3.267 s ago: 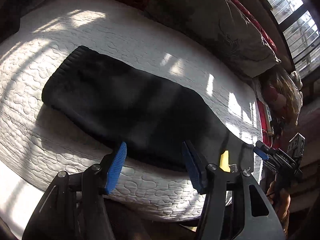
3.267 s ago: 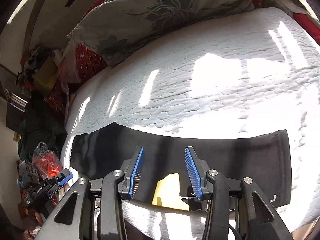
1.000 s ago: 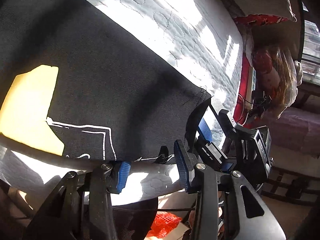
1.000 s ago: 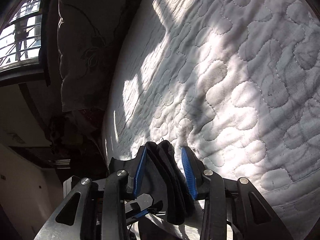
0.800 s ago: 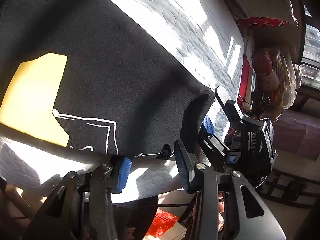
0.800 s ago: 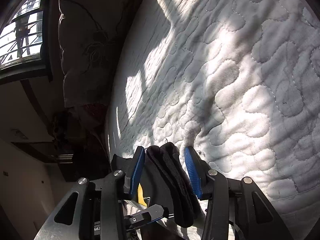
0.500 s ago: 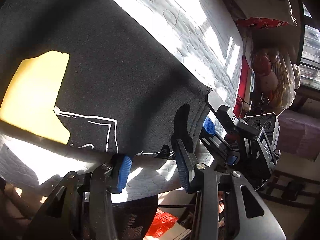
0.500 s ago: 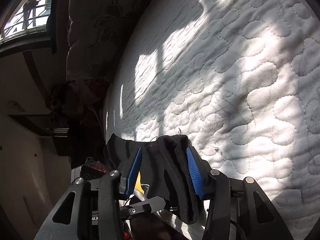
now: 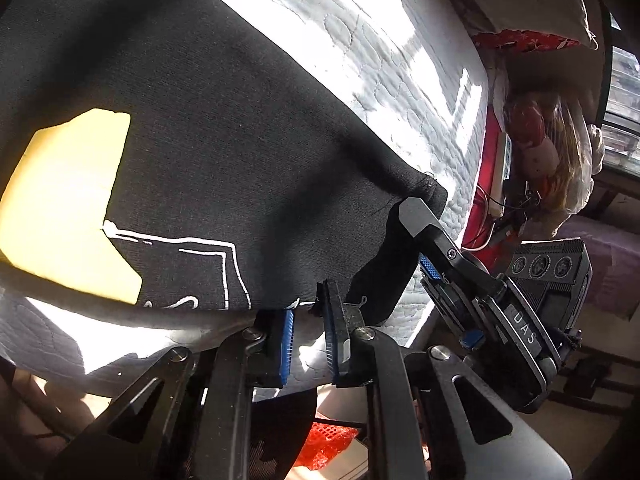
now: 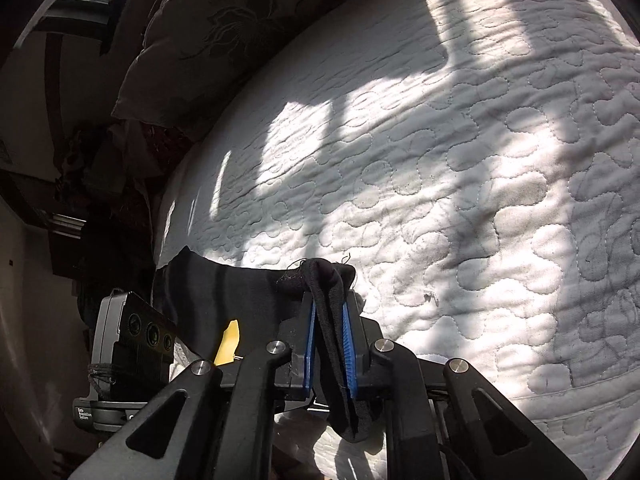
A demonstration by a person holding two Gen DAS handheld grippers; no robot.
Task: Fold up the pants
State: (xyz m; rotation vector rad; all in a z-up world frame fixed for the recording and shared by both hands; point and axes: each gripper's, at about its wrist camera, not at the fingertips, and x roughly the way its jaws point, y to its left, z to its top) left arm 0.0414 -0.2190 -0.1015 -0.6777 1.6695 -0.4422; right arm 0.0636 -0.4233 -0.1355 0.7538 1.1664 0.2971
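Your left gripper (image 9: 310, 312) and right gripper (image 10: 329, 322) came in from hovering wide open above the flat pants (image 9: 224, 168). Both sets of jaws were closing: the left narrowed at the near hem, the right pinched a bunched corner and lifted it off the mattress (image 10: 460, 200).

Right gripper (image 10: 329, 332): closing its blue pads on a bunched corner of the black pants (image 10: 224, 288).
Pants: trailing left along the near edge of the white quilted mattress (image 10: 460, 160), showing a yellow patch (image 10: 229, 342).
Left gripper (image 10: 132, 344): sitting at the near left.
Pillow (image 10: 208, 36): lying at the far left.
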